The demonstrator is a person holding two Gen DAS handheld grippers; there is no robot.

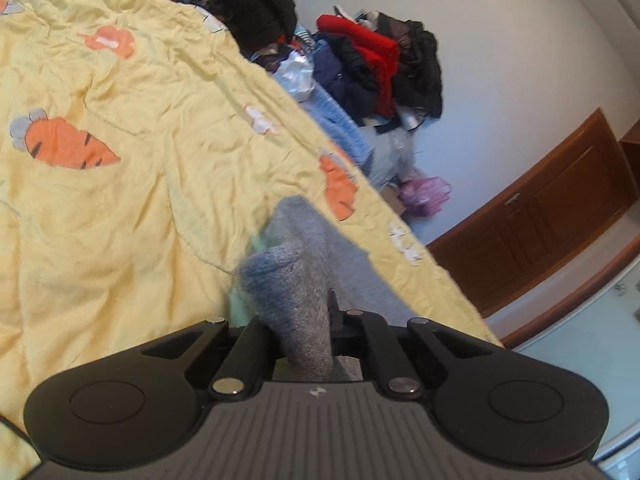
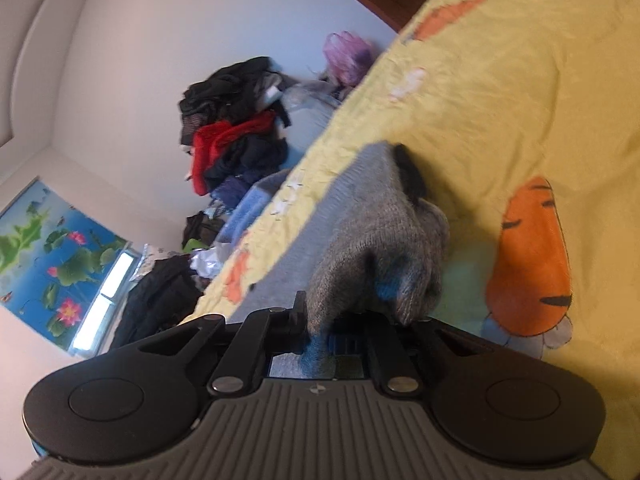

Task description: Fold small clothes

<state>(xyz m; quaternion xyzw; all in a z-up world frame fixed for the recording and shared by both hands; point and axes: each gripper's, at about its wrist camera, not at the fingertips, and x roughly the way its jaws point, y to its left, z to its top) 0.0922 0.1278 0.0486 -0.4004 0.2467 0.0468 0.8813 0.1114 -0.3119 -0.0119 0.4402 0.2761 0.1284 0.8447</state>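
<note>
Jaws of both the left gripper (image 1: 310, 340) and the right gripper (image 2: 324, 334) are pinched tight on a grey knitted garment (image 1: 298, 280), fuzzy and ribbed, bunched into soft folds just above the yellow bedspread (image 1: 132, 208). That bedspread is crinkled cotton printed with orange carrots. Beyond its far edge, a loose heap of clothes (image 1: 380, 68) slumps against the pale wall.

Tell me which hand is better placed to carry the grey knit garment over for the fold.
Probably right, narrowly. Both tongs are shut on the grey knit garment. The right tongs hold a bunched end with yellow carrot-print bedcover beyond; the left tongs pinch an end near the bed's edge.
</note>
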